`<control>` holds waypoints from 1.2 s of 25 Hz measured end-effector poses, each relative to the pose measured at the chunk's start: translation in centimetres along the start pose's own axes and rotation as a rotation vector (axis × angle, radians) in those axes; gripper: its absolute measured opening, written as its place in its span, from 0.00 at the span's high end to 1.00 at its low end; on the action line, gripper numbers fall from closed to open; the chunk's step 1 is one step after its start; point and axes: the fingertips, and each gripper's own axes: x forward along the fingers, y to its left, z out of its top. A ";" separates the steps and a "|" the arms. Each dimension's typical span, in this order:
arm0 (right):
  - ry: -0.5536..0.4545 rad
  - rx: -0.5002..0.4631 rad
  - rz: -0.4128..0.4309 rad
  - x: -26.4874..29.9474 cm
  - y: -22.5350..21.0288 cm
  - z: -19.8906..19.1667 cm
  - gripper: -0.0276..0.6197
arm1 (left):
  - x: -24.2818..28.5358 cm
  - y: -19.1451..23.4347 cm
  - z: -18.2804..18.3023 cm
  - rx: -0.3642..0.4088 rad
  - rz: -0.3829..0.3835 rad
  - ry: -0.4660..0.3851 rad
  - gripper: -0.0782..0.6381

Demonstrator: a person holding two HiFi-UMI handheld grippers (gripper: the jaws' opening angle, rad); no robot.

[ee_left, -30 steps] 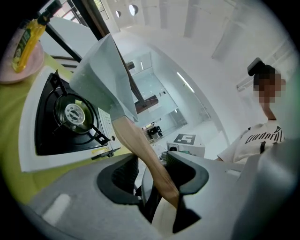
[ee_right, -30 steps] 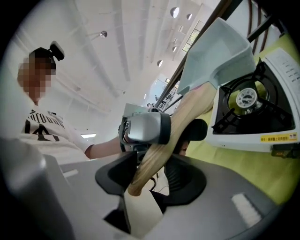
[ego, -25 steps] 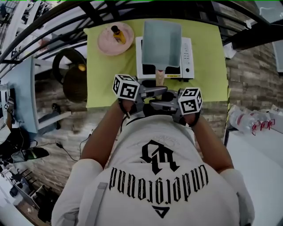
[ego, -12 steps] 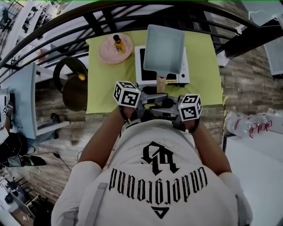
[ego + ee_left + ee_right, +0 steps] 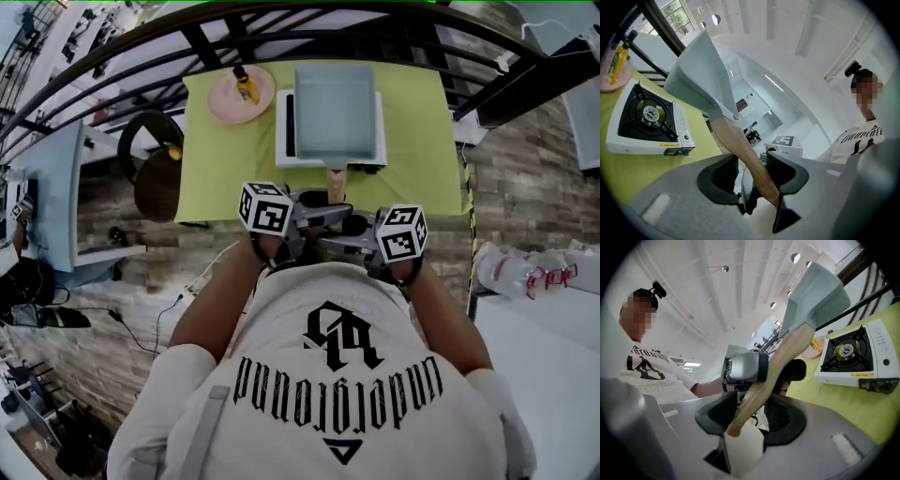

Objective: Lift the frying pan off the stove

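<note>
A square grey-blue frying pan (image 5: 334,111) with a wooden handle (image 5: 335,183) hangs in the air over the white one-burner stove (image 5: 281,141), hiding most of it. Both grippers hold the handle close to my chest. The left gripper (image 5: 314,208) is shut on it from the left, the right gripper (image 5: 354,225) from the right. In the left gripper view the handle (image 5: 740,150) runs up from the gripper (image 5: 752,176) to the pan (image 5: 701,70), with the bare burner of the stove (image 5: 644,119) below. The right gripper view shows the gripper (image 5: 754,416) clamped on the handle (image 5: 776,364), the pan (image 5: 813,291) above the stove (image 5: 855,357).
A pink plate (image 5: 225,105) with a small yellow bottle (image 5: 246,86) stands left of the stove on the yellow-green table (image 5: 412,141). A black railing (image 5: 206,47) runs behind the table. A dark round seat (image 5: 155,173) is at the left, a white table (image 5: 553,319) at the right.
The pan has come up off the stove, tilted for a moment and now sits level above it, covering more of the stove. Both grippers have kept their hold on the handle.
</note>
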 end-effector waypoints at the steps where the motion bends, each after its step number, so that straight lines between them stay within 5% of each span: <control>1: 0.006 0.000 0.004 -0.6 0.5 -0.9 0.68 | 0.6 -0.6 -0.8 -0.001 0.003 -0.005 0.61; 17: 0.040 0.029 0.084 -7.7 9.0 -15.8 0.68 | 6.5 -9.6 -15.3 -0.028 0.090 -0.028 0.61; 30: 0.009 0.004 0.083 -3.3 15.3 -19.8 0.67 | 1.5 -14.7 -20.2 0.006 0.028 -0.001 0.61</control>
